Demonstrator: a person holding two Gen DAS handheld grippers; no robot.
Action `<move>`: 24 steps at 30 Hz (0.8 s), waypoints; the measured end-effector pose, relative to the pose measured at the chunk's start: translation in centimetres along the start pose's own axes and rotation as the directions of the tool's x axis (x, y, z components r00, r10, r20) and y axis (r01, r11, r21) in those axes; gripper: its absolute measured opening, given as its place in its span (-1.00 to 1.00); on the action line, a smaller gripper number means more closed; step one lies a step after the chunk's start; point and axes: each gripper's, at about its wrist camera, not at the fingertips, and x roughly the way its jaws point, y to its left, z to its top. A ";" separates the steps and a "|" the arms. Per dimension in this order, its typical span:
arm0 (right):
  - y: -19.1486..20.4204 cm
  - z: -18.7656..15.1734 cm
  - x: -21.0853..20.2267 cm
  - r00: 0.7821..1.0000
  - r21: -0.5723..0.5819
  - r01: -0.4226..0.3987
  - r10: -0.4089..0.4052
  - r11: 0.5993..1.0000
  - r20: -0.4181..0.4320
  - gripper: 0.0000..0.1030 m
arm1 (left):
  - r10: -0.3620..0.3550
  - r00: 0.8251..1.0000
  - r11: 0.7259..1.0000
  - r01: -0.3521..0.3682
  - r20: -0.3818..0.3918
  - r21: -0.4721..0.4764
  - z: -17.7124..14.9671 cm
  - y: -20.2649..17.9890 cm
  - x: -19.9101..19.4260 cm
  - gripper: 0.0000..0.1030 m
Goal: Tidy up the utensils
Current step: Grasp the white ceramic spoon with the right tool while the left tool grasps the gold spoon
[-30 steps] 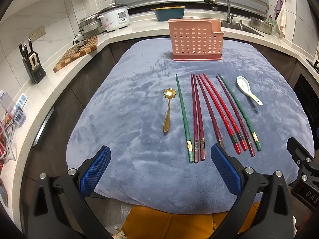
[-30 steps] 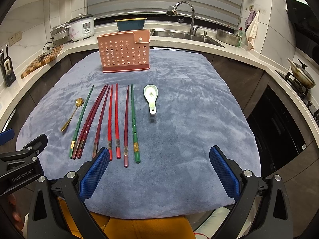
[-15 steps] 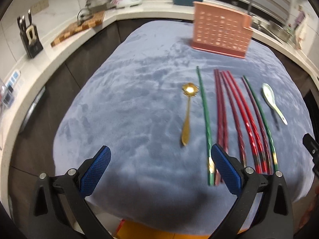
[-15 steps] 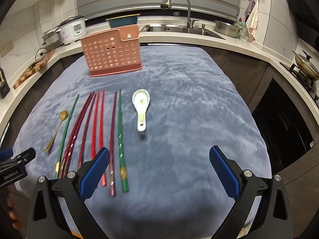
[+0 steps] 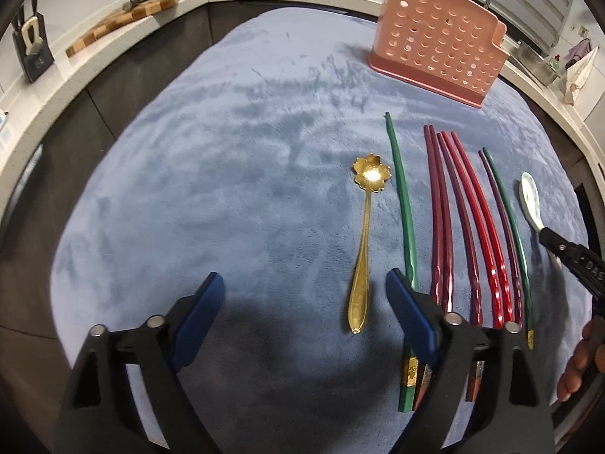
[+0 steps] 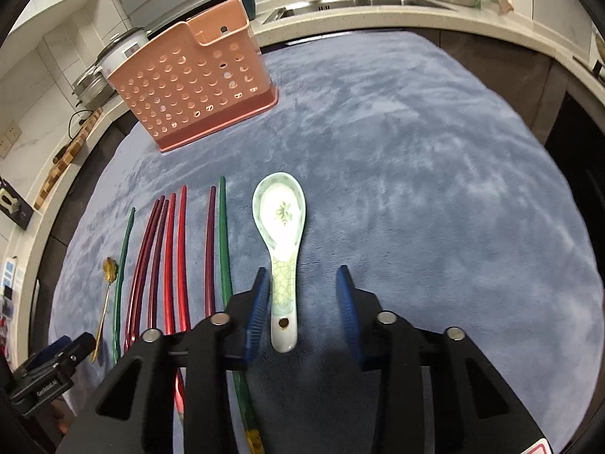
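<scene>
Nothing yet stands in the pink perforated plastic holder [image 6: 193,87] at the counter's far edge: the right hand-held gripper [image 6: 302,302], jaws just narrowing, straddles the pale ceramic spoon [image 6: 281,242] ungripped, while the left hand-held gripper [image 5: 302,314], closing, gapes beside the gold flower-bowled spoon [image 5: 365,242].

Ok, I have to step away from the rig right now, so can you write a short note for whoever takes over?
Left gripper: open, jaws just narrowing, low over the blue cloth, the gold flower-bowl spoon handle between its fingers, not gripped.
Right gripper: jaws just closing around the white-green ceramic spoon handle; the right pad is still clear, so no grip yet.
Eight chopsticks, green, dark red and bright red, lie in a row between the two spoons.
The pink perforated plastic holder stands upright at the far side.
Done: nothing moved yet. Left: both spoons and all chopsticks.
</scene>
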 end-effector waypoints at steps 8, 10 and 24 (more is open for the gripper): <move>0.1 -0.2 0.9 1.000 0.010 -0.026 0.026 1.000 -0.005 -0.65 | -0.022 1.000 1.000 0.023 -0.017 0.016 -0.4 -0.3 0.7 0.15; 0.1 -0.3 0.8 0.999 0.012 -0.037 0.037 0.999 -0.007 -0.70 | -0.024 1.000 0.999 0.024 -0.011 0.021 -0.6 -0.3 0.5 -0.07; 0.1 -1.1 -1.5 0.998 0.009 -0.052 0.052 0.999 0.024 -0.77 | -0.109 0.992 0.993 0.106 0.057 0.052 -1.3 -0.5 -2.1 -0.81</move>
